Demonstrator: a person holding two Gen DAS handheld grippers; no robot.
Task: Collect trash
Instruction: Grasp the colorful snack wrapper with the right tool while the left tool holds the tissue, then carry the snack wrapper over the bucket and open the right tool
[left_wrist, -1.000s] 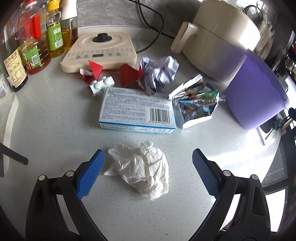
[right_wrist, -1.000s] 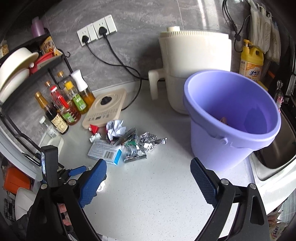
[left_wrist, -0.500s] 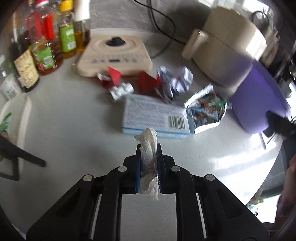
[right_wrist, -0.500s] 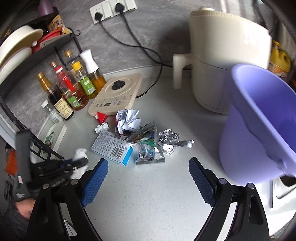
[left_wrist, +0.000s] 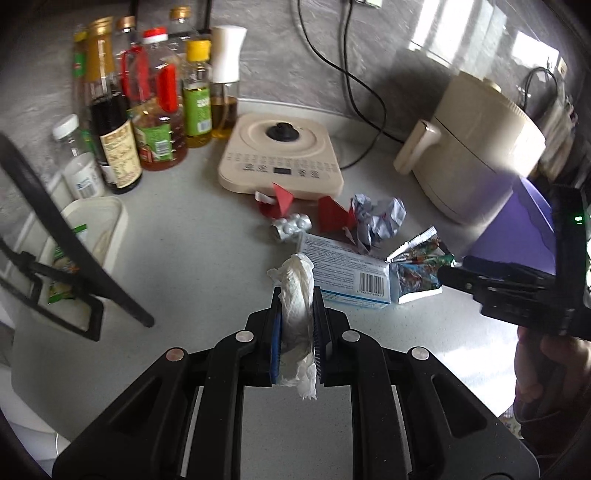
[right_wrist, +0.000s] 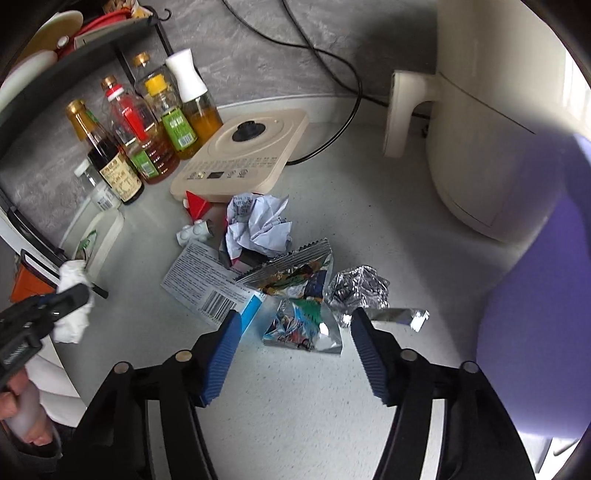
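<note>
While the crumpled white paper tissue (left_wrist: 296, 295) sat pinched above the speckled grey countertop (left_wrist: 207, 236) in the clamped left gripper (left_wrist: 296, 325), the right gripper (right_wrist: 291, 354) hovered, jaws spread, over the torn foil snack wrapper (right_wrist: 299, 317) beside the purple plastic bucket (right_wrist: 535, 332).

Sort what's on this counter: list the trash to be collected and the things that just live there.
For the job:
white tissue, shut in the left hand-held gripper
crumpled paper
blue-and-white box
snack wrapper
foil ball
red scraps
purple bucket

Just lying about:
sauce and oil bottles
induction cooker
cream appliance
</note>
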